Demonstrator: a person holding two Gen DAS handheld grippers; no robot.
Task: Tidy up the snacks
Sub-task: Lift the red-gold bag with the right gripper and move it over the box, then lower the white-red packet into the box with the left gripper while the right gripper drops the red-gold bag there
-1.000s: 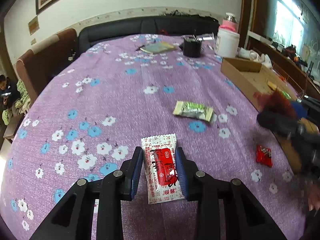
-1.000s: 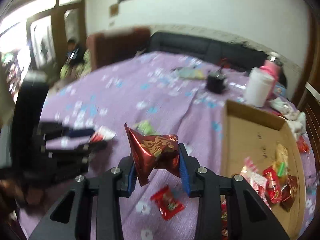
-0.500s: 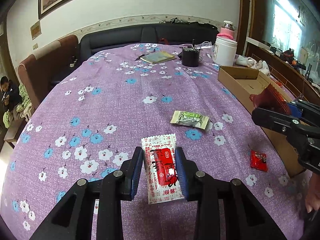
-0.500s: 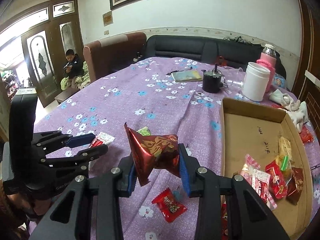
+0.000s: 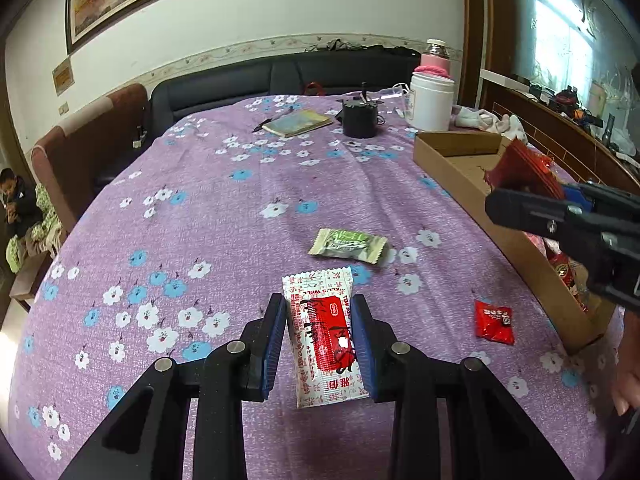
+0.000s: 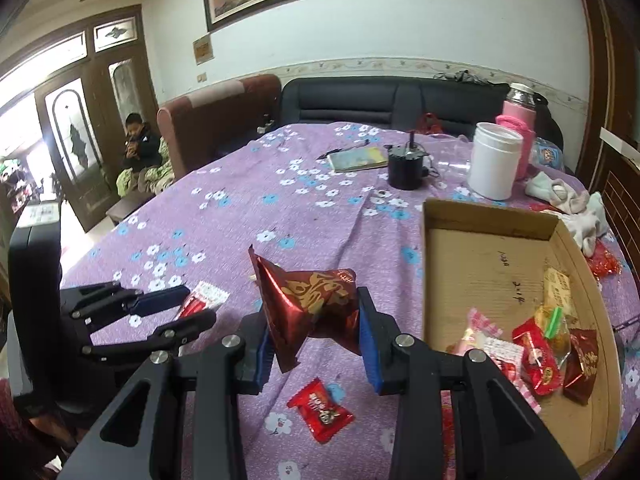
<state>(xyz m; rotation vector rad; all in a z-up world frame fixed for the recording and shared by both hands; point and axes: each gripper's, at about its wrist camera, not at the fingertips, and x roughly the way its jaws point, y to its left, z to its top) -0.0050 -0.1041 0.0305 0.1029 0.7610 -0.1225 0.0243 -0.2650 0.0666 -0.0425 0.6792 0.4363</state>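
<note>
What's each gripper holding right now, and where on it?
Left gripper: white-and-red sachet, pinched across its long side edges, mid-length. Right gripper: dark red foil packet, clamped across its lower half.

Matt purple flowered cloth table cover [image 5: 248, 216], softly woven. Plain brown cardboard box [image 6: 480, 264], dull and rough. Glossy, crinkled dark-red foil snack packet [image 6: 312, 300]. Smooth white plastic tub [image 6: 494, 160].
</note>
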